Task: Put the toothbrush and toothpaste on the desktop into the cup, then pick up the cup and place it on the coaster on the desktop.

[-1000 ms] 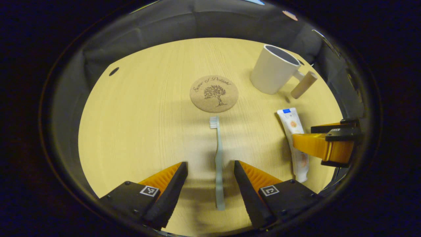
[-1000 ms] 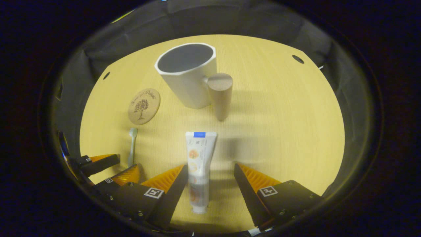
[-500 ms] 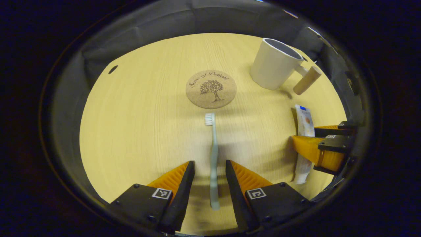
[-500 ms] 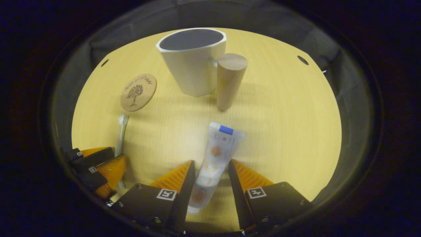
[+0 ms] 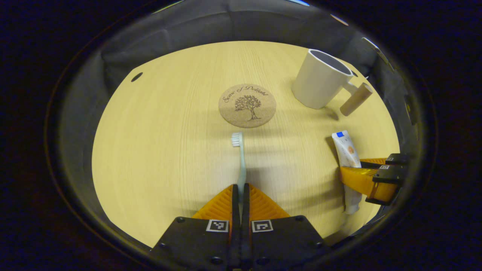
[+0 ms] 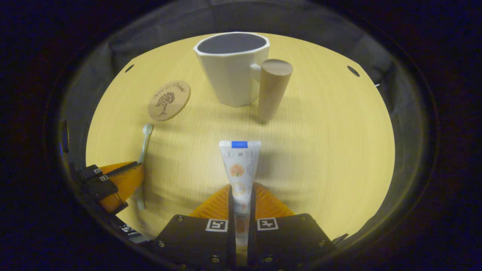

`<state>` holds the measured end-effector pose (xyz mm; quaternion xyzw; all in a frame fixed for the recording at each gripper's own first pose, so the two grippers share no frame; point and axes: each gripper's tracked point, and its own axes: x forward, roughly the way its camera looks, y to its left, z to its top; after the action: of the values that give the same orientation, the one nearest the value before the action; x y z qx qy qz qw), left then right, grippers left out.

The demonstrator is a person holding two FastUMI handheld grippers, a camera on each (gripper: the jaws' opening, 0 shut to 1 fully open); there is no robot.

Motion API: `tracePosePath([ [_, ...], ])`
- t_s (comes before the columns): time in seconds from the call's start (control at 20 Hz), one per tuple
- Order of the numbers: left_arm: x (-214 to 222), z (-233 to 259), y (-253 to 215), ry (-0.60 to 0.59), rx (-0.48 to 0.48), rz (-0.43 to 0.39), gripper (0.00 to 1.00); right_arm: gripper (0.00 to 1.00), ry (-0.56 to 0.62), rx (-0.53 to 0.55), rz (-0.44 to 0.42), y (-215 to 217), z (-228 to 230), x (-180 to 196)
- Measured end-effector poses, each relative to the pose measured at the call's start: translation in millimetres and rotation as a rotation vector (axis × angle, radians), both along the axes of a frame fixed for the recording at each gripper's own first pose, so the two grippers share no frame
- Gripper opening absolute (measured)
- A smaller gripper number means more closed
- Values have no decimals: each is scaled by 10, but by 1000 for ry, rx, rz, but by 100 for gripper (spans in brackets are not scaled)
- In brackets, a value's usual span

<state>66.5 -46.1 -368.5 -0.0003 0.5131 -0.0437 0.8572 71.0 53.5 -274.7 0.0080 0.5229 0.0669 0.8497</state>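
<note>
Cork coaster [image 5: 247, 105] waits bare; you are at the grasp step. Left gripper [image 5: 240, 190] is clamped on the toothbrush [image 5: 240, 162], right gripper [image 6: 241, 194] on the toothpaste [image 6: 239, 169], both low over the table [image 5: 162, 150]. Next, lift and tip each into the cup [image 6: 233, 71].

A recording booth: a round pale wood-grain desktop [image 5: 169, 150] ringed by dark cloth walls [image 5: 211, 26] from nine to three o'clock.

Pale wood-grain desktop [image 5: 158, 150], matt; cork coaster [image 5: 247, 105], rough; cup [image 6: 233, 71] smooth, with wooden handle [image 6: 273, 88].
</note>
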Motion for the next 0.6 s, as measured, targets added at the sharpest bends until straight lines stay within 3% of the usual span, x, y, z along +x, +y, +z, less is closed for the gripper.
tracePosePath([
  [0.6,41,330,234,-199,38,-15,8,14,-133,83,51,2,330,-89],
])
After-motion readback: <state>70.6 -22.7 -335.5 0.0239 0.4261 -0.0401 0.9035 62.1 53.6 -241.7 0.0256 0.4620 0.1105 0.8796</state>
